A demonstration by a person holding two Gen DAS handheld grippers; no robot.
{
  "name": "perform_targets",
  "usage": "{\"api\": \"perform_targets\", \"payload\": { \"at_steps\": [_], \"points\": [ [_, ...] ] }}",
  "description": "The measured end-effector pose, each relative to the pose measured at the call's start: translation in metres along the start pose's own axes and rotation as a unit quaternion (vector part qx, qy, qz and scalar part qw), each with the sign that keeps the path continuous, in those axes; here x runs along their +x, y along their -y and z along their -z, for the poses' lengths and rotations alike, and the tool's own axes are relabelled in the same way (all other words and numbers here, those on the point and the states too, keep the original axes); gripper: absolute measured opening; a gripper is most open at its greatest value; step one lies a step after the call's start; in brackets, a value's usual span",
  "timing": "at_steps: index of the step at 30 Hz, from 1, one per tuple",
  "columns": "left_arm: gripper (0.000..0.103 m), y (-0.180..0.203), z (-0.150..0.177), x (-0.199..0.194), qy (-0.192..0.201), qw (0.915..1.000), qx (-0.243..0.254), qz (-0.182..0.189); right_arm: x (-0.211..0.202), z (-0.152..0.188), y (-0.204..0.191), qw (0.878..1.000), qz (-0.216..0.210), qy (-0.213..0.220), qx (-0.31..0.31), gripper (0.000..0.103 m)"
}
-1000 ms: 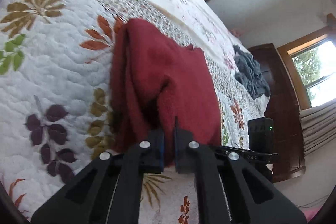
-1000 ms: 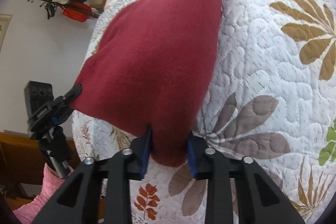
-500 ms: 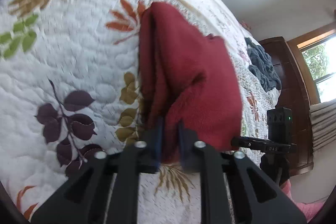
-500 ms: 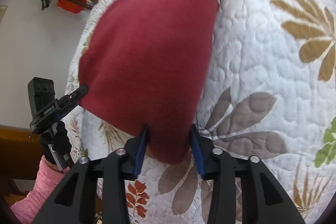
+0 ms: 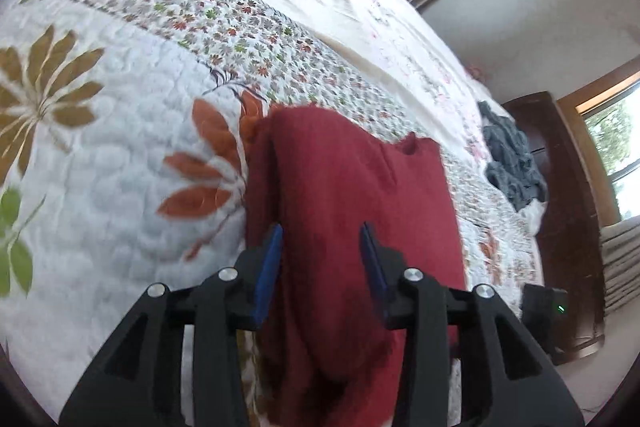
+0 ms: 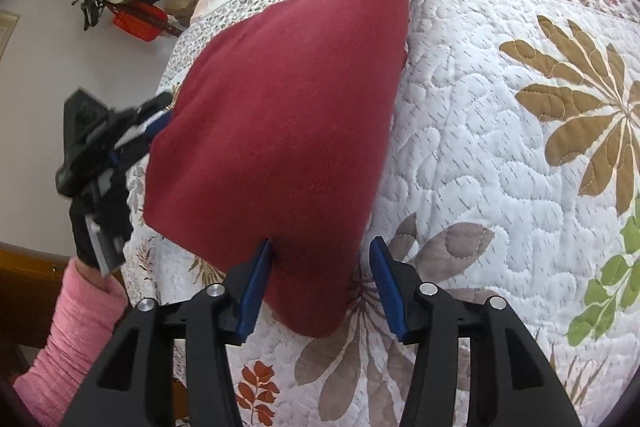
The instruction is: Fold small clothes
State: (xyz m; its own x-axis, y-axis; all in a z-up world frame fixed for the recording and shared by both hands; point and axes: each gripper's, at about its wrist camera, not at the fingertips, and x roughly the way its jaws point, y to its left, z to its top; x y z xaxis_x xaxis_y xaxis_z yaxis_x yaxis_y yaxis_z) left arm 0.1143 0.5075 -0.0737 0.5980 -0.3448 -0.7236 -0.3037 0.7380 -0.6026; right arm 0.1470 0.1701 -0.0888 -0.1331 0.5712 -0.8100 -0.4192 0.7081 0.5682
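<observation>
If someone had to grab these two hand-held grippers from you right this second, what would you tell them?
Left gripper: open, fingers either side of the red sweater, gripping nothing.
Right gripper: open too, straddling the sweater's near corner.
The sweater lies folded on the quilt, just let go.
A grey garment sits crumpled further along the bed, not yet folded.
Left to do: probably another fold or tidy-up, then the grey one.

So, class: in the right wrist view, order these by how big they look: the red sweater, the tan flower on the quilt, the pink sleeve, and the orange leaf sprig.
1. Red sweater
2. Tan flower
3. Pink sleeve, partly cut off by the frame edge
4. Orange leaf sprig
</observation>
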Motion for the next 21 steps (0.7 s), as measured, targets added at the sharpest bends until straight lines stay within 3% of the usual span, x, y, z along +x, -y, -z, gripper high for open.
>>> {"api": "perform_targets", "payload": {
  "at_steps": [1, 2, 9, 15, 21],
  "points": [
    [0.015, -0.002, -0.005, 0.005, 0.000, 1.0000, 0.000, -0.003, 0.002, -0.001, 0.000, 1.000, 0.002, -0.001, -0.002, 0.052],
    [0.007, -0.001, -0.007, 0.008, -0.001, 1.0000, 0.000, -0.006, 0.003, -0.001, -0.001, 1.000, 0.004, -0.001, -0.004, 0.052],
    [0.007, 0.018, -0.019, -0.007, 0.041, 0.9975, 0.045, -0.036, 0.013, 0.002, -0.006, 1.000, 0.006, -0.002, -0.012, 0.052],
    [0.008, -0.004, -0.014, 0.028, -0.011, 0.9954, 0.046, -0.083, 0.020, 0.003, -0.008, 1.000, 0.004, -0.006, -0.008, 0.052],
    [0.016, -0.002, -0.013, 0.011, -0.006, 0.9976, 0.034, -0.060, 0.017, 0.002, -0.010, 1.000, 0.011, -0.008, -0.012, 0.052]
  ]
}}
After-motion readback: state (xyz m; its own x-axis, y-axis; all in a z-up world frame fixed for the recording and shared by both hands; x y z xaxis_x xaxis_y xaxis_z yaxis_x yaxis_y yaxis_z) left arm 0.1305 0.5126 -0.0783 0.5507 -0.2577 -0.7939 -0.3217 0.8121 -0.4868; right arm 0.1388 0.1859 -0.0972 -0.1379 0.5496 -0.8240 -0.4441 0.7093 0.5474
